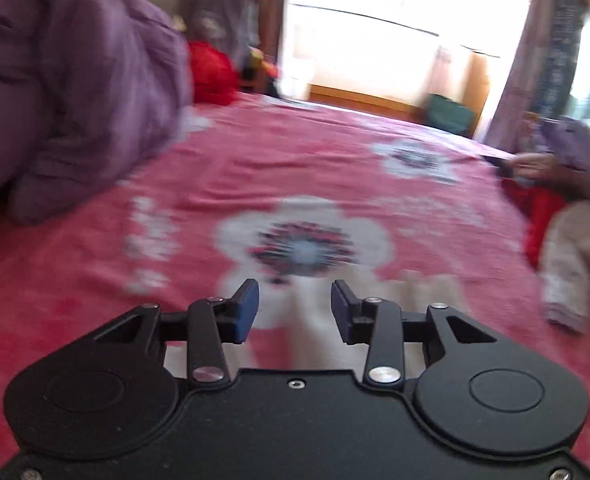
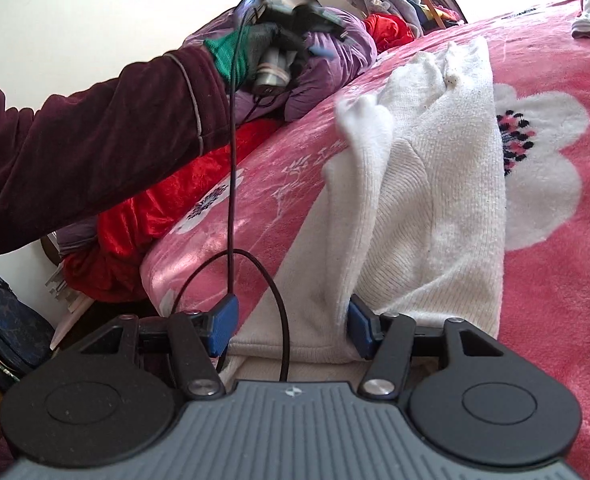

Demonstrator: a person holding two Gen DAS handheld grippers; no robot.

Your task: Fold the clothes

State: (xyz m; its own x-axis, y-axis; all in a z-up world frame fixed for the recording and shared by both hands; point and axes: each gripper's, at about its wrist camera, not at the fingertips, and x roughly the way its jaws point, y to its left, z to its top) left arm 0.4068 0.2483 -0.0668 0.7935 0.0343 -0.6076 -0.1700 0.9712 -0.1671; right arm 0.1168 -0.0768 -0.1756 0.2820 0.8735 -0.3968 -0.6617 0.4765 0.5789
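Observation:
A white knit sweater (image 2: 435, 200) lies folded lengthwise on the pink flowered blanket (image 2: 555, 280), with a blurred sleeve end near its far left side. My right gripper (image 2: 293, 328) sits at the sweater's near hem. Its jaws stand fairly wide, the hem corner fills the gap between them, and fabric bunches against the right pad. A gloved hand holds my left gripper (image 2: 295, 20) up over the purple quilt, away from the sweater. In the left wrist view my left gripper (image 1: 295, 308) is open above the blanket (image 1: 255, 168), with nothing between its fingers.
A purple quilt (image 1: 67, 80) is heaped at the bed's left, with red cloth (image 1: 211, 72) behind it. More garments (image 1: 575, 248) are piled at the right edge. A black cable (image 2: 233, 184) hangs from the left gripper and loops before my right gripper. The bed's edge drops off at the left (image 2: 155, 272).

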